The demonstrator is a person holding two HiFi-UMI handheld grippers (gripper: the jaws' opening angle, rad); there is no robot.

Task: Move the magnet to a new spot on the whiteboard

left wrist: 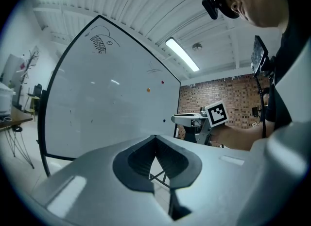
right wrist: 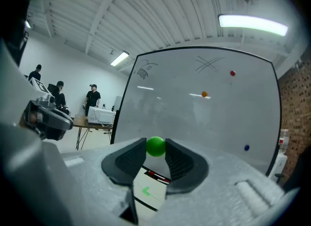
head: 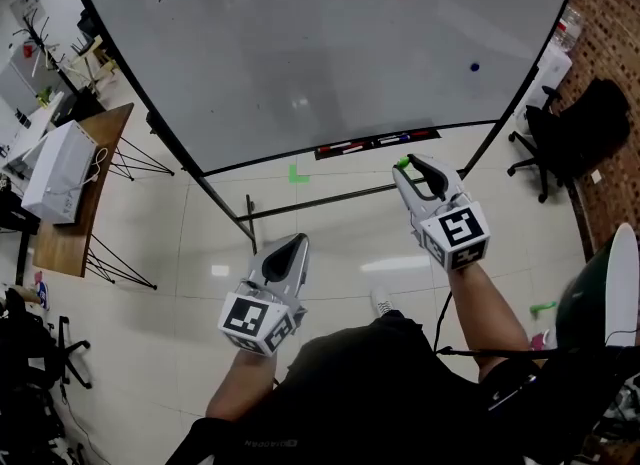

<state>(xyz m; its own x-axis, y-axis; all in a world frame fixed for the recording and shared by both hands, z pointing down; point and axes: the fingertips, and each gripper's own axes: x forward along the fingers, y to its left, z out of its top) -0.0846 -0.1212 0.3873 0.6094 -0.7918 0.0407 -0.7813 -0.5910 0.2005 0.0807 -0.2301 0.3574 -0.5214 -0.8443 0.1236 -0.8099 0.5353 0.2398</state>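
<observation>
Right tongs (head: 408, 166): clamped on the small round green magnet (right wrist: 155, 147), held clear of the big white whiteboard (head: 300, 53)
Left tongs (left wrist: 155, 138): closed, nothing in 'em

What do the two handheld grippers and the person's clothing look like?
Both the left gripper and right gripper have light grey bodies with dark ribbed pads, each carrying a white cube with black square markers. The person wears a black top.

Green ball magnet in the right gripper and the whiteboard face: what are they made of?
The round green magnet: likely smooth moulded plastic shell, even colour, soft sheen. The large whiteboard: glossy coated panel, maybe melamine or enamelled steel; lamp reflections streak it.
</observation>
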